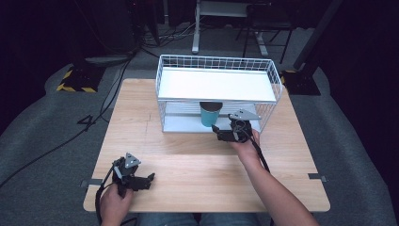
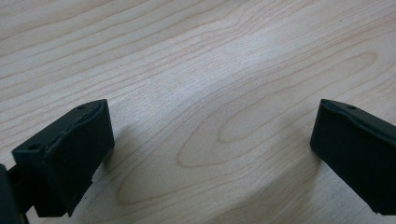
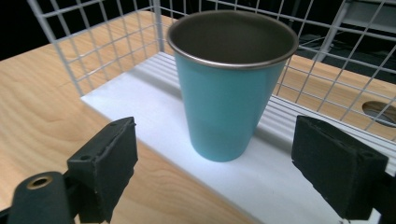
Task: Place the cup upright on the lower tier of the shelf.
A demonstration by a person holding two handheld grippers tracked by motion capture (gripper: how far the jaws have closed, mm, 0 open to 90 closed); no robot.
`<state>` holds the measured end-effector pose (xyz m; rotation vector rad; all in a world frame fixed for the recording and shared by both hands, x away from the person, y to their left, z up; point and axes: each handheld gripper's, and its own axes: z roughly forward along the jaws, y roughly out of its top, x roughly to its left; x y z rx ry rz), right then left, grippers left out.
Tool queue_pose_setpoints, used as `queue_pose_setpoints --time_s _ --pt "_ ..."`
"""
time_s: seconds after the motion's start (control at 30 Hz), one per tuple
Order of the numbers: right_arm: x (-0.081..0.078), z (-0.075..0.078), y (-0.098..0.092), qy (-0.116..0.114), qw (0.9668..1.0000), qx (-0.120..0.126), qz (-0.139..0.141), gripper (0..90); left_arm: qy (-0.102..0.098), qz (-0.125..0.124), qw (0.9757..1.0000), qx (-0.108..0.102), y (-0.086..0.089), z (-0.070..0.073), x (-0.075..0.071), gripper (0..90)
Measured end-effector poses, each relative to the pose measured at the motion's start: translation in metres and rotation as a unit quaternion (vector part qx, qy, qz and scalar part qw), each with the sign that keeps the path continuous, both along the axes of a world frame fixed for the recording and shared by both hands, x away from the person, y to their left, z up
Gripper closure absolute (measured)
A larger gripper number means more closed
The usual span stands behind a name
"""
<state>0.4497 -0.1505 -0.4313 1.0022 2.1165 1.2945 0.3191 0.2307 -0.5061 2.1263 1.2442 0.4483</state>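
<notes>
The teal cup (image 3: pixel 227 93) is standing upright on the lower shelf of the white wire rack (image 1: pixel 216 84). We are holding the right tool (image 3: pixel 212 163) spread wide just in front of it, not touching. We are resting the left tool (image 2: pixel 210 154), also wide, low over the bare counter (image 2: pixel 196 70).

- The table (image 1: pixel 188 165) is pale wood with wavy brown grain lines.
- The wire rack (image 1: pixel 216 63) at the far side is white, with a white grid of thin wires and flat white shelves.
- The cup (image 3: pixel 231 93) on the rack's lower shelf is turquoise outside, dull grey metal inside and at the rim.
- The left gripper (image 1: pixel 151 177) and right gripper (image 1: pixel 215 128) are black, each topped with a grey plate.
- The floor (image 1: pixel 42 122) is grey carpet; a base (image 1: pixel 75 80) at far left has yellow and black stripes.
</notes>
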Motion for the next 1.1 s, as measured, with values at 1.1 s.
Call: queue_pose_setpoints --time_s 1.1 --pt "-0.098 0.018 -0.118 0.047 0.9978 -0.003 0.048 16.2 -0.001 0.001 1.0 0.001 0.0 0.0 0.0 0.0"
